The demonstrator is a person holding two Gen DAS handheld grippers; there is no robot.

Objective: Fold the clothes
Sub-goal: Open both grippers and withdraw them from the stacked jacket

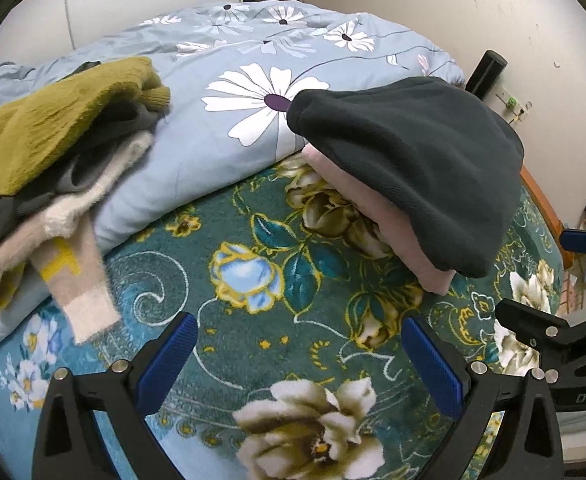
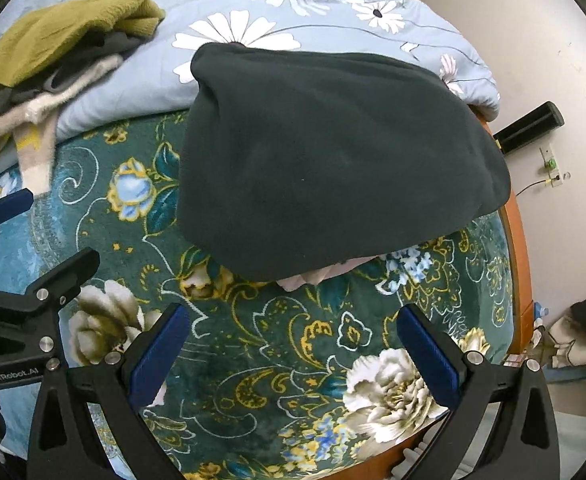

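On the flowered blanket (image 2: 253, 340) a folded dark fleece (image 2: 325, 152) lay over a pink garment (image 1: 377, 204); unfolded sweaters (image 1: 53, 152) were heaped on the quilt (image 1: 229, 128). Left gripper (image 1: 299, 360) and right gripper (image 2: 293, 352) gaped empty. Those knits looked soft, light and floppy, best pinched at a hem or shoulder.

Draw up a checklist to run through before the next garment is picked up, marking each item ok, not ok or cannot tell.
1. Left tool open, holding nothing: ok.
2. Right tool open, holding nothing: ok.
3. Dark fleece lies folded on the pink garment: ok.
4. Bare stretch of floral blanket ahead for folding: ok.
5. Unfolded pile, olive sweater on top, within reach: cannot tell.
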